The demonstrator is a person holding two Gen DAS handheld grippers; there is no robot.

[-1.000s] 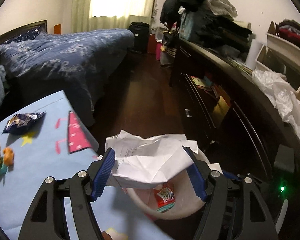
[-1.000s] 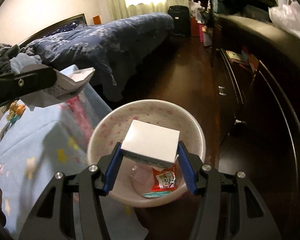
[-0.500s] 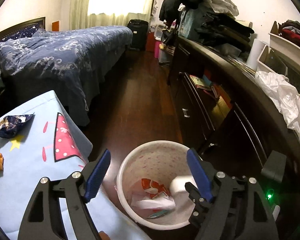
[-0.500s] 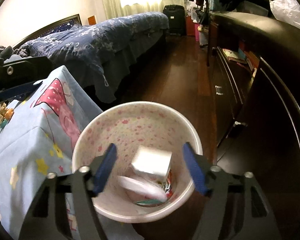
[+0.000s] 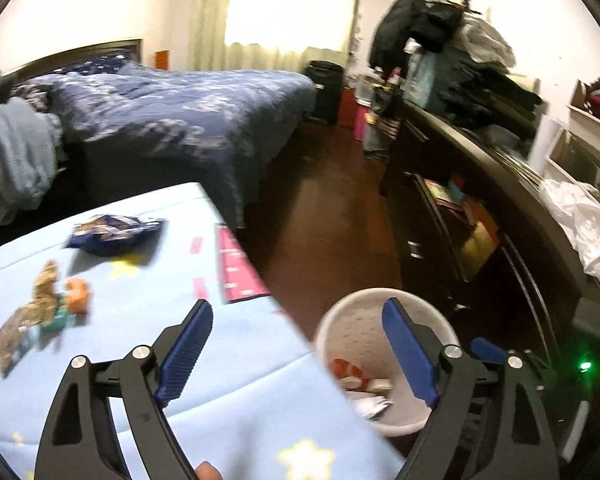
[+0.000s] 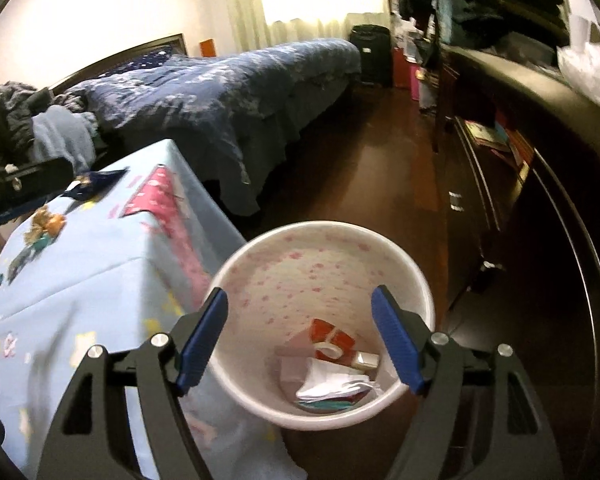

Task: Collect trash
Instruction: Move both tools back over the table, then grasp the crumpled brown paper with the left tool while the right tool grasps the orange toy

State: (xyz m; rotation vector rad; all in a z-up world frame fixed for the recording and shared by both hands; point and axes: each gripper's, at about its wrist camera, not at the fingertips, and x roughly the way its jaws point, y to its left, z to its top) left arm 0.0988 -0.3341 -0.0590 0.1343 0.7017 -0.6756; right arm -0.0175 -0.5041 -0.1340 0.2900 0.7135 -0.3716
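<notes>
Both loads dropped: left gripper released the crumpled paper, right gripper the white box, jaws just opening, now empty. Wrappers and dark packet remain on table left; bin right holds trash.

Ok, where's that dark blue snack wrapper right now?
The dark blue wrapper lies on the light blue tablecloth, toward its far edge, beyond the orange scraps; in the left wrist view it sits upper left of the left gripper.
</notes>
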